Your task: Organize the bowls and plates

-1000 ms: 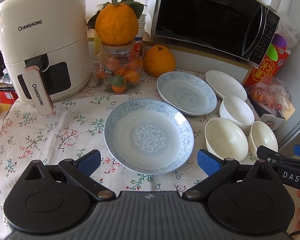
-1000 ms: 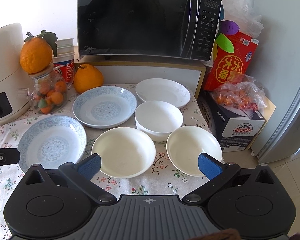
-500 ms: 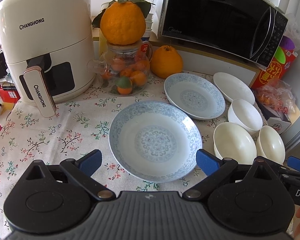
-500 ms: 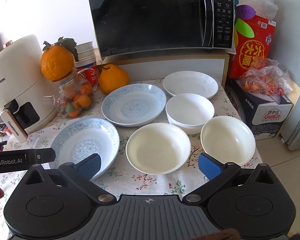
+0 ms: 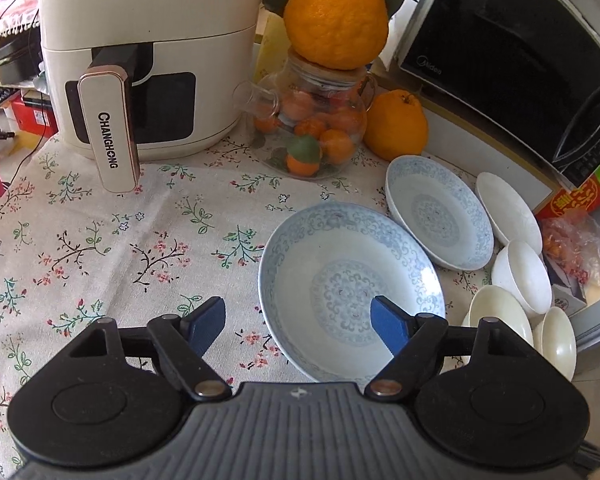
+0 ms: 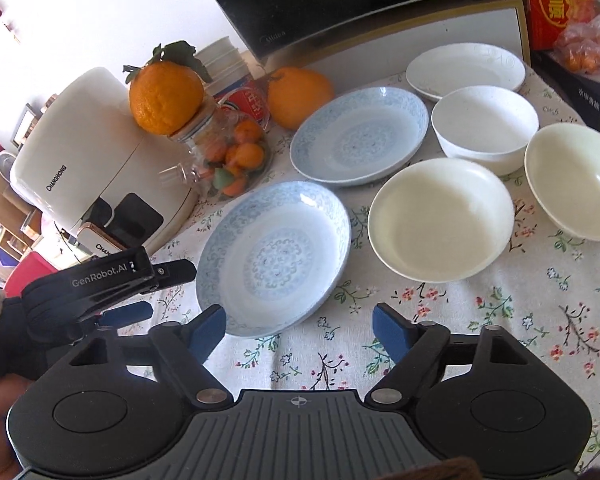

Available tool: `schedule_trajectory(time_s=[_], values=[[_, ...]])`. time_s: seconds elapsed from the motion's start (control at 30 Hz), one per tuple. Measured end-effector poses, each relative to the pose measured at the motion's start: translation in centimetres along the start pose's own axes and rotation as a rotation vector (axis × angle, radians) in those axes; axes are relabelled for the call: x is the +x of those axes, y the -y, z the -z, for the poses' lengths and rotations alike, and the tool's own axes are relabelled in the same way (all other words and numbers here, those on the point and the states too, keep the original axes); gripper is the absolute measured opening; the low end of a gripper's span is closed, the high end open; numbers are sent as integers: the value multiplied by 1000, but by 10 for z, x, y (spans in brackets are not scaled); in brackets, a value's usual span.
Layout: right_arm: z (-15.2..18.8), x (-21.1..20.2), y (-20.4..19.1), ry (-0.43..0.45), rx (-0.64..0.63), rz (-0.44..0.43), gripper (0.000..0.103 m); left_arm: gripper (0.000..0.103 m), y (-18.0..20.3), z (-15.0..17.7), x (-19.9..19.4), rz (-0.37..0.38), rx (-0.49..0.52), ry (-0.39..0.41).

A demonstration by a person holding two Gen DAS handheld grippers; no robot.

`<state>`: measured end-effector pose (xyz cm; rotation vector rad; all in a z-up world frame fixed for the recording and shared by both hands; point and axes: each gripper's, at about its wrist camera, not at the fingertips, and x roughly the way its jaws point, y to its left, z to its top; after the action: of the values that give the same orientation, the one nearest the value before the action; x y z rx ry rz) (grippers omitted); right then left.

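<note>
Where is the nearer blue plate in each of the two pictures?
Left wrist view: the nearer blue plate lies right of centre, low.
Right wrist view: the same plate lies left of centre, low.
Shared landmark: the glass jar of small oranges behind it.

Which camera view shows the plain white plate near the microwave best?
The right wrist view: the white plate shows almost its whole round face, unobstructed, behind the white bowl. In the left wrist view the same plate appears small, foreshortened at the distorted right side.

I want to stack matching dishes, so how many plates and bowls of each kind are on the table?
Blue plates: 2
White plate: 1
White bowl: 1
Cream bowls: 2
Total: 6
</note>
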<state>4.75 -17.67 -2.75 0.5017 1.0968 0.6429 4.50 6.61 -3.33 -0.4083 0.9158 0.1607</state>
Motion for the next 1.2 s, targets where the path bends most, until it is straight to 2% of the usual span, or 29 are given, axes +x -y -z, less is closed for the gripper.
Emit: schedule_trajectory(time_s=[0.13,0.3,0.43,0.6,0.7,0.77,0.87,0.93,1.07,1.2], values=[[0,27,-1,-36,52,37,49,70,1,-4,2,23,-13,-2],[-2,40,2,-7,92,74,47,58,-4,-7,17,20,-23,-22],[-6,51,5,2,122,100,47,47,-19,-11,35,34,-61,-79],[-10,64,5,15,137,124,45,42,-32,-20,47,49,-101,-63],[-13,69,6,19,164,122,40,40,-33,-22,56,84,-114,-76],[-14,72,6,18,174,125,37,38,-32,-23,63,83,-114,-88],[-15,77,8,23,183,144,30,31,-34,-22,74,64,-103,-92],[-16,79,10,25,188,151,25,21,-34,-21,80,70,-109,-109],[-19,85,12,37,181,169,13,17,-29,-19,82,75,-75,-99],[-18,86,8,47,147,182,13,16,-24,-17,81,56,-28,-79]])
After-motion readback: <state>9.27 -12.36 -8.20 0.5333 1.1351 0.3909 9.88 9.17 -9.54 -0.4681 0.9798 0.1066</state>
